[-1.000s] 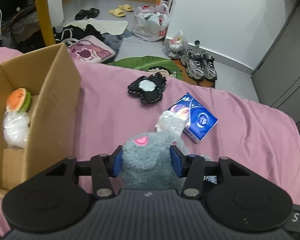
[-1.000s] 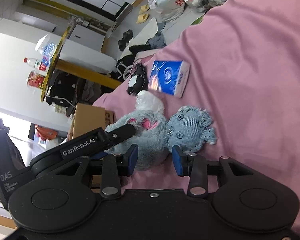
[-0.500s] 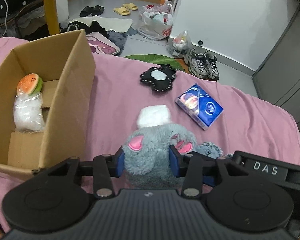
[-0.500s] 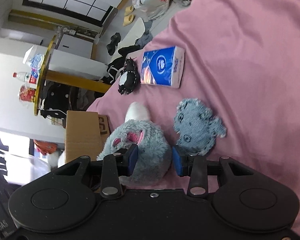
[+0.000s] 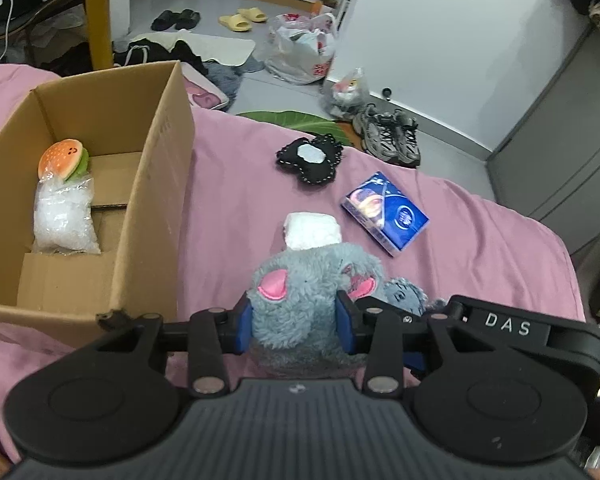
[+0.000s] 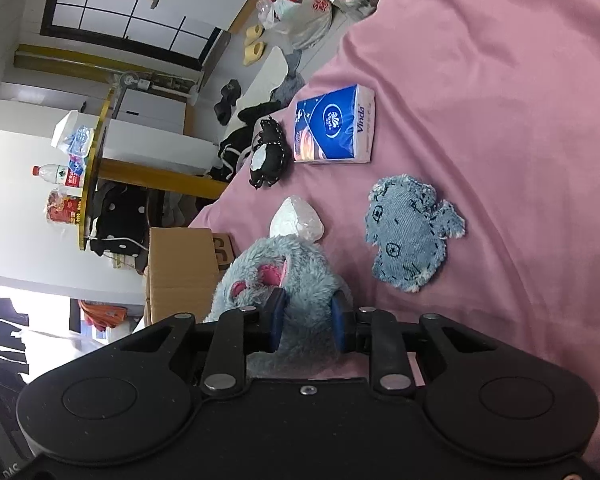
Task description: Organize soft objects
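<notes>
Currently the fluffy grey-blue plush toy with pink ears point(image 5: 300, 300) sits nearest both cameras, resting on the pink bedsheet point(image 5: 480, 248). The left gripper point(image 5: 296, 322) has its blue pads pressed into the plush's sides, and its jaws are closing on it. The right gripper point(image 6: 308, 318) grips the same plush from the other side; its jaws are also closing, with the fur bulging between the pads.

Just beyond the plush lies a flat blue denim stuffed patch with stitched markings point(image 6: 412, 232), apart from both grippers. Beside the plush's far end sits a small white padded packet in clear wrap point(image 5: 312, 230). Farther out lie a blue tissue pack point(image 5: 384, 214) and a black stitched fabric piece with a white centre point(image 5: 310, 158).

To the left stands an open brown cardboard box point(image 5: 156, 200). It already holds a small burger-shaped soft toy point(image 5: 62, 158) and a clear plastic bag of white filling point(image 5: 64, 216).

Task progress, as judged: two items are stowed; the plush is held but not yet in the box; four items remain loose on the sheet.

Compared with one second earlier, the right gripper's jaws stood apart and short of the plush, whereas they now clamp it. The left gripper's view has shifted, so that more of the box interior shows, and the right gripper's body now appears at the lower right of that view.
</notes>
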### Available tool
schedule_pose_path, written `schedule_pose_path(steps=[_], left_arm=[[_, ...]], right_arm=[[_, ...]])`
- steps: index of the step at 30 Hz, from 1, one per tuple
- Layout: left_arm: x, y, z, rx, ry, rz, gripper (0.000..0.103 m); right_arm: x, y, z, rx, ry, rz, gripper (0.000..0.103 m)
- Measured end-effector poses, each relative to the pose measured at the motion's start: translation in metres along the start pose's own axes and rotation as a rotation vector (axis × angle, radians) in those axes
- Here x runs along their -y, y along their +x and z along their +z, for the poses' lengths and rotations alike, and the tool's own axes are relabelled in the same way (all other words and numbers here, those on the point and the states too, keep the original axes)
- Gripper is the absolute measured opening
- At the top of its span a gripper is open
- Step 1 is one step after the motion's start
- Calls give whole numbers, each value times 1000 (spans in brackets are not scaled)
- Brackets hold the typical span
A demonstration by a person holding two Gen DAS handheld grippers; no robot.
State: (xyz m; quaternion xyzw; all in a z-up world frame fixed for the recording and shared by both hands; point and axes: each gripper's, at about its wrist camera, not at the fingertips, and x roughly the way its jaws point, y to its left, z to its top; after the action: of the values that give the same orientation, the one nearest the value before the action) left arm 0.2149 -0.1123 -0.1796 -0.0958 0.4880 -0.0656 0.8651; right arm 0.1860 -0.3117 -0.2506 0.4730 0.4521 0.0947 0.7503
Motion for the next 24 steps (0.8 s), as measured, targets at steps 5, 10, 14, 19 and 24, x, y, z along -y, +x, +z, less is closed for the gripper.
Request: schedule_pose_path(steps=[5,10,14,19,24], left_arm=[[-1,-14,0,9,17,-21,40],[-6,-36,5,42,31,-51,40],[-9,-57,8,80,33,-68,40],[-17,-79,13,119,26,-90,40],[-26,-99,15,154,22,-107,40]], right_arm=[[-9,-13,-8,41,-15,6,23],[-28,-25,-13,81,-36,27,23],[-45,-33,-18,109,-63,44,23],[-65,-41,-26,137,-93,58,23],[-82,-49,-34,163,-122,65,23]])
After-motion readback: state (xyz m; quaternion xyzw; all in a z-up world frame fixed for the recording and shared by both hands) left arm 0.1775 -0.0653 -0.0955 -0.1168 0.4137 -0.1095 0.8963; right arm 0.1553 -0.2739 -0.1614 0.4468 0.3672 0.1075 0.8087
